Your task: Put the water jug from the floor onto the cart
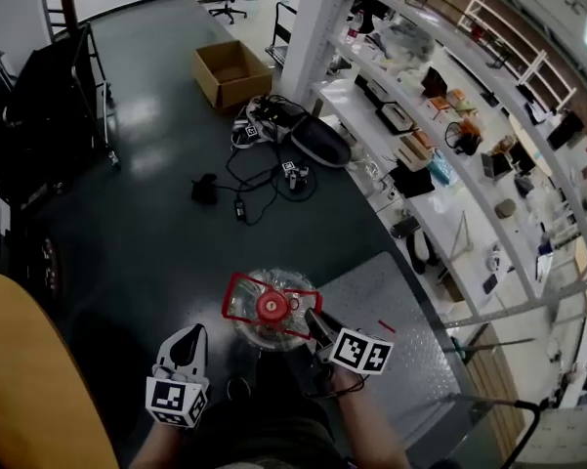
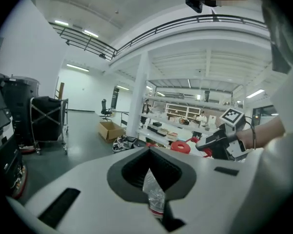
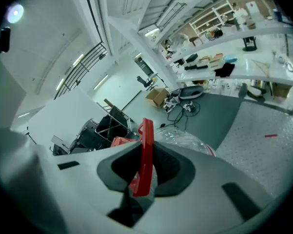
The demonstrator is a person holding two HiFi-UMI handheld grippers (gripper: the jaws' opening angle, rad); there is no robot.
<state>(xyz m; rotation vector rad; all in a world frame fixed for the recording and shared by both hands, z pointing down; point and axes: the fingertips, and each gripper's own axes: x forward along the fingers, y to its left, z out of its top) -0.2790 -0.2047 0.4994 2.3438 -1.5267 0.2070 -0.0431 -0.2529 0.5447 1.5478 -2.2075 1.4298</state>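
The water jug (image 1: 271,332) is clear, with a red cap (image 1: 269,307) and a red handle frame (image 1: 236,296). It hangs above the dark floor, just left of the cart's metal deck (image 1: 410,340). My right gripper (image 1: 313,322) is shut on the red handle (image 3: 146,155); the jug's clear body (image 3: 187,140) bulges just beyond it. My left gripper (image 1: 188,336) is left of the jug with its fingers together. In the left gripper view, crinkled clear plastic with a red band (image 2: 153,194) shows in the slit between the jaws; the cap (image 2: 180,146) and right gripper (image 2: 205,143) are ahead to the right.
The cart's handle bar (image 1: 513,410) rises at lower right. Long shelves (image 1: 440,135) of goods run along the right. A cardboard box (image 1: 230,71) and tangled cables (image 1: 273,159) lie on the floor ahead. Black racks (image 1: 39,96) stand at left, a yellow wooden surface (image 1: 29,379) at lower left.
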